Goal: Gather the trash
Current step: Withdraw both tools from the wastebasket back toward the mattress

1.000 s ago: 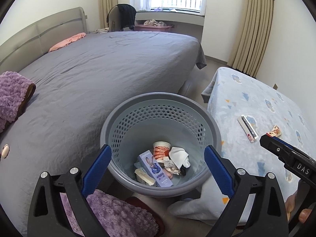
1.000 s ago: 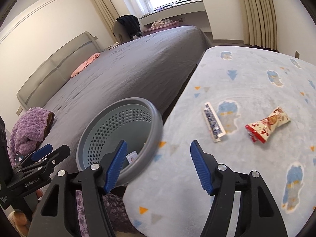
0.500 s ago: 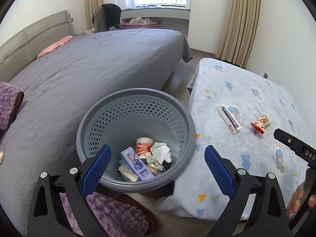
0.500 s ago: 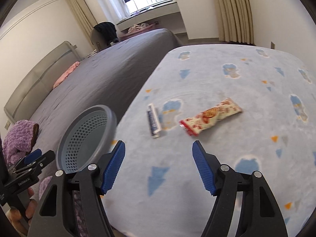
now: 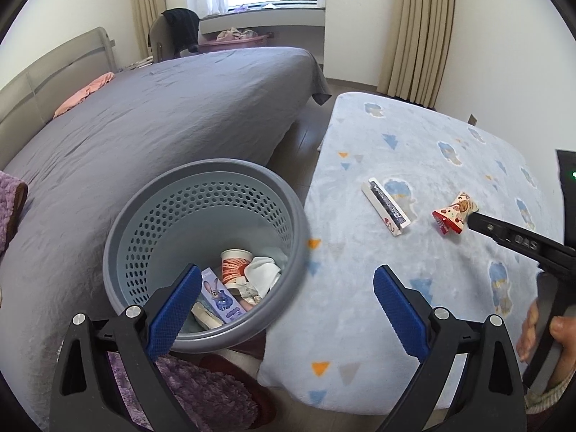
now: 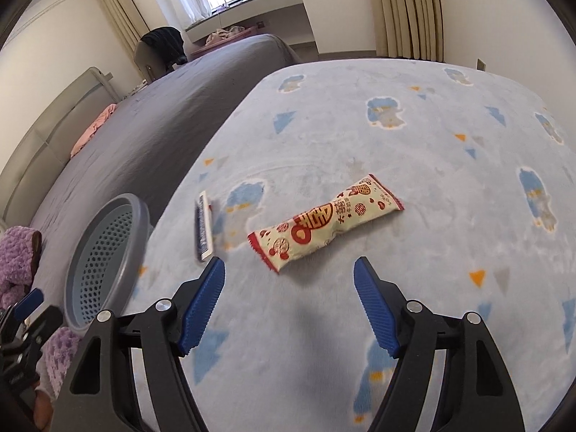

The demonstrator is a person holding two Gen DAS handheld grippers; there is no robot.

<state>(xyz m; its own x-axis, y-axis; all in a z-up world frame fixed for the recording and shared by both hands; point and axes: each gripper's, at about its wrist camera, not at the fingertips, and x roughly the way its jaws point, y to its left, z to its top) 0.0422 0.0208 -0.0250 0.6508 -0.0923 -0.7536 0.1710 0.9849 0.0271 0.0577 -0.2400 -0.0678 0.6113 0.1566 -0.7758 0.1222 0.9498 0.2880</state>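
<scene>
A red-and-cream snack wrapper [image 6: 324,221] lies on the light blue patterned blanket [image 6: 414,136], just ahead of my right gripper [image 6: 289,279], which is open and empty. The wrapper also shows in the left wrist view [image 5: 454,213]. A flat white-and-dark packet [image 6: 203,225] lies to its left, also seen in the left wrist view [image 5: 386,211]. A grey perforated trash basket [image 5: 151,216] holds a cup, a box and crumpled paper. My left gripper [image 5: 284,302] is open and empty, above the basket's near right rim.
A large grey bed [image 5: 162,108] lies left of the basket. A purple fluffy item [image 5: 201,392] sits below the basket. A chair with dark clothing [image 5: 178,32] and curtains [image 5: 421,28] stand at the far wall.
My right gripper moved right and forward over the blanket, from the basket toward the snack wrapper. My left gripper's view shifted right, so the basket now sits lower left.
</scene>
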